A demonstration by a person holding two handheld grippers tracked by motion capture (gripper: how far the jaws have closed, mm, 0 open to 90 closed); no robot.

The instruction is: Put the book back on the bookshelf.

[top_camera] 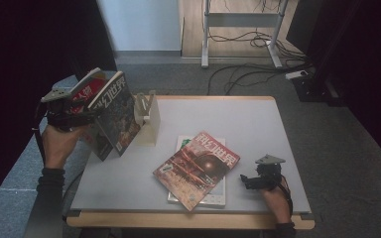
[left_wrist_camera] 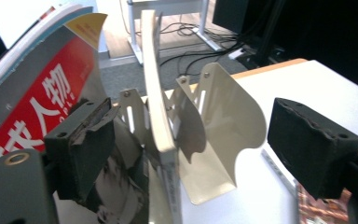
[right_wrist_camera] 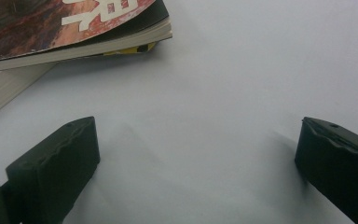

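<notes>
My left gripper (top_camera: 82,115) is raised at the table's left edge, beside a cream metal bookend (top_camera: 149,119). A dark-covered magazine (top_camera: 114,116) and a red one (top_camera: 87,91) stand leaning there. In the left gripper view the jaws of the left gripper (left_wrist_camera: 196,140) stand wide apart. The dark magazine's thin edge (left_wrist_camera: 156,93) rises between them, touching neither pad, with the red magazine (left_wrist_camera: 32,107) outside the left jaw and the bookend (left_wrist_camera: 223,121) behind. My right gripper (top_camera: 250,181) rests open on the table's near right, nothing between its jaws (right_wrist_camera: 196,158).
A red-brown magazine (top_camera: 198,166) lies flat mid-table on top of a white book (top_camera: 218,196); its corner (right_wrist_camera: 65,23) and the white book (right_wrist_camera: 4,93) lie just ahead of the right gripper. The grey tabletop (top_camera: 238,124) is bare at the back right. Cables lie on the floor beyond.
</notes>
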